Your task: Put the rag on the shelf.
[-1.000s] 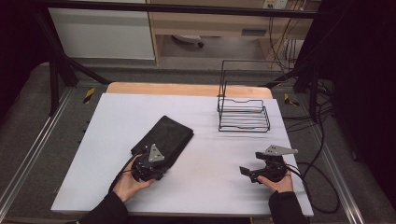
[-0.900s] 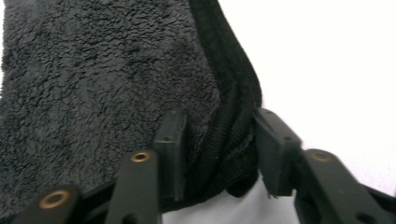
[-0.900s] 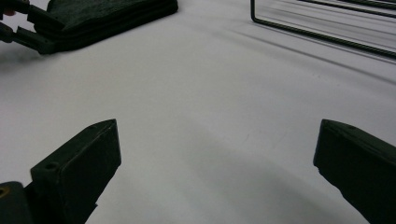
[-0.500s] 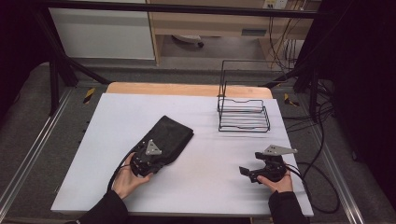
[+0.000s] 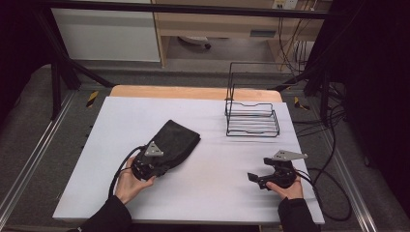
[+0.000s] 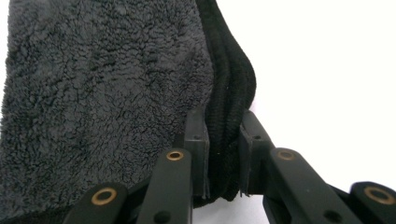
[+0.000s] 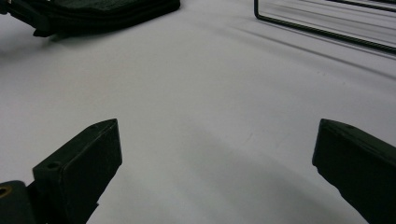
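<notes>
Lying left of centre in the high view, a folded dark towel (image 5: 175,144) rests on the white desk (image 5: 217,159), slanted so its far end points toward the upper right of the frame. It looks black from above. In the left gripper view its top face (image 6: 102,93) is charcoal grey, fluffy and nubbly, and its folded edge runs up the middle of the frame as several stacked black layers, rounded like cords.

At the towel's near end sits the left tool (image 5: 153,163), held by a hand (image 5: 129,182) coming in from the bottom of the frame. Its jaws have just been closing, and in the left gripper view (image 6: 223,149) they pinch the stacked edge of the towel, one pad pressed against each side.

At the lower right of the high view, well apart from the towel, the right tool (image 5: 255,179) is held low over bare desk. Its jaws stand wide with nothing between them, as the right gripper view (image 7: 215,163) shows.

A black wire rack (image 5: 251,116) stands on the desk at the upper right of centre.
</notes>
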